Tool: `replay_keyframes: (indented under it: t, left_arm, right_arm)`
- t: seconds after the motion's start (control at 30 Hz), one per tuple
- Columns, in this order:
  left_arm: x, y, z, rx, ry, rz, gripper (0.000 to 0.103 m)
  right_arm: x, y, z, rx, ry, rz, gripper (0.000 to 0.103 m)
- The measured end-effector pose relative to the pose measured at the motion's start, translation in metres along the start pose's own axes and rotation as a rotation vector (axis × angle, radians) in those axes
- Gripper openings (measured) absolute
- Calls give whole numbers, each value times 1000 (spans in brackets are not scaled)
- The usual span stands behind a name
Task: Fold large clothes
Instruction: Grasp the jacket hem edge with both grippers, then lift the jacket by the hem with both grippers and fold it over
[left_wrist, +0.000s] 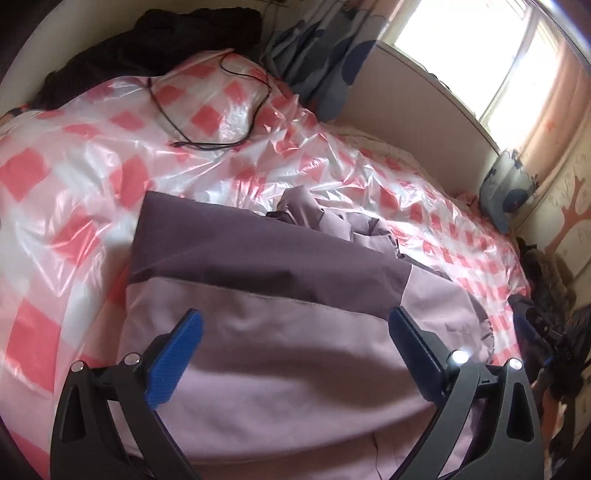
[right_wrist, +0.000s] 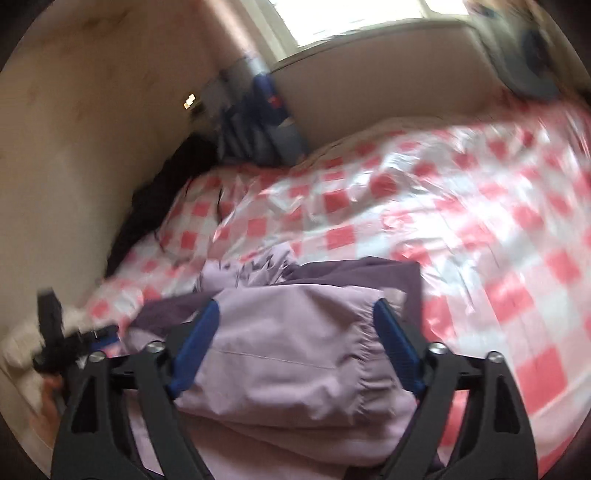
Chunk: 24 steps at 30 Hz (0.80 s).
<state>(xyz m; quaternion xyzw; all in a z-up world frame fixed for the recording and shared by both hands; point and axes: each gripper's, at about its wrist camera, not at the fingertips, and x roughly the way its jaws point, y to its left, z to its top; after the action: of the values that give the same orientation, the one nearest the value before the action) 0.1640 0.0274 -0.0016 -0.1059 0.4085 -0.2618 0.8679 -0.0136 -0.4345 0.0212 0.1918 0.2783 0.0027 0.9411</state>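
A large lilac garment with a dark purple band (left_wrist: 273, 332) lies partly folded on the bed. In the left wrist view my left gripper (left_wrist: 295, 321) is open, its blue pads wide apart just above the lilac cloth. In the right wrist view the same garment (right_wrist: 295, 350) lies bunched under my right gripper (right_wrist: 295, 314), which is open with the cloth between its spread fingers. The right gripper also shows at the right edge of the left wrist view (left_wrist: 535, 332). The left gripper shows at the left edge of the right wrist view (right_wrist: 70, 339).
The bed is covered by a shiny pink-and-white checked plastic sheet (left_wrist: 92, 166). A black cable (left_wrist: 207, 110) lies on it. Dark clothes (left_wrist: 147, 40) are piled at the headboard. Blue-grey pillows (left_wrist: 317, 55) lean by the wall; a window (left_wrist: 480, 44) is behind.
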Motion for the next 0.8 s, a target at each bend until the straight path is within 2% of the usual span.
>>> replay_keyframes:
  t: [0.07, 0.13, 0.17, 0.23, 0.3, 0.37, 0.43, 0.53, 0.6, 0.7, 0.8]
  left_arm:
    - [19, 6, -3, -20, 47, 14, 96]
    - [39, 15, -11, -29, 76, 16, 96]
    - [43, 14, -16, -4, 71, 12, 96]
    - [47, 4, -26, 81, 70, 50, 96]
    - [49, -1, -28, 125, 94, 86, 96]
    - [38, 3, -25, 84, 144, 67, 96]
    - [5, 14, -25, 16, 179, 19, 96]
    - [-67, 35, -40, 2, 128, 26, 96]
    - [-112, 58, -59, -12, 114, 56, 96]
    - [-154, 95, -89, -92, 131, 94, 96]
    - [-181, 128, -128, -223, 194, 30, 96]
  right_arm:
    - [30, 12, -6, -76, 86, -46, 84]
    - [76, 3, -26, -111, 240, -138, 84]
    - [91, -4, -41, -120, 293, -143, 84]
    - [98, -10, -50, -132, 300, -169, 84]
    - [98, -5, -44, -142, 332, -199, 84]
    - [87, -7, -36, -100, 350, -159, 84]
    - [47, -17, -29, -19, 339, -58, 85]
    - [-24, -43, -37, 88, 318, 8, 96]
    - [-68, -66, -60, 179, 349, 22, 96]
    - [-113, -98, -99, 297, 414, 16, 96]
    - [-151, -112, -143, 414, 471, 73, 96]
